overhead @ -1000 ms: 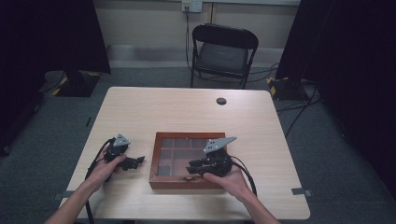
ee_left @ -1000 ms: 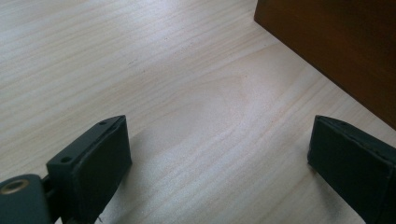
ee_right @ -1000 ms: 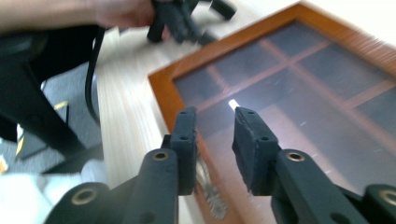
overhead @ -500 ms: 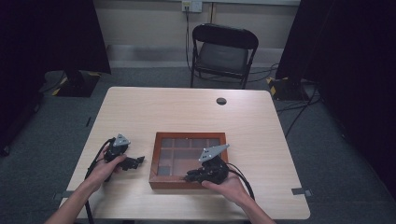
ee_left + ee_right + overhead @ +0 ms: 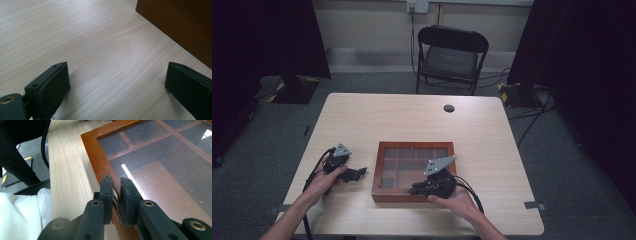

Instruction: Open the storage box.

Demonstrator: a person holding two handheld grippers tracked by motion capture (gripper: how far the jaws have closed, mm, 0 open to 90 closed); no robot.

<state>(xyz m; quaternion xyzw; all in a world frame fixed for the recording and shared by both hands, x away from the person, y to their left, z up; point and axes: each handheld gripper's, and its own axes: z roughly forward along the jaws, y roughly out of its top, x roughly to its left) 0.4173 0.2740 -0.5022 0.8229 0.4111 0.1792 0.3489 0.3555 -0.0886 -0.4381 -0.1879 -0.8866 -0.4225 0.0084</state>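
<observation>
A wooden display box (image 5: 414,170) with a glass lid lies near the front of the desk (image 5: 492,145), its inside split into compartments. The right gripper (image 5: 116,185) sits at the box's front edge, its fingers having just closed on a small metal latch (image 5: 115,195) fixed to the lid's wooden frame. The left gripper (image 5: 359,172) rests on the desk just left of the box, apart from it, with its fingers (image 5: 51,85) spread wide and nothing between them.
</observation>
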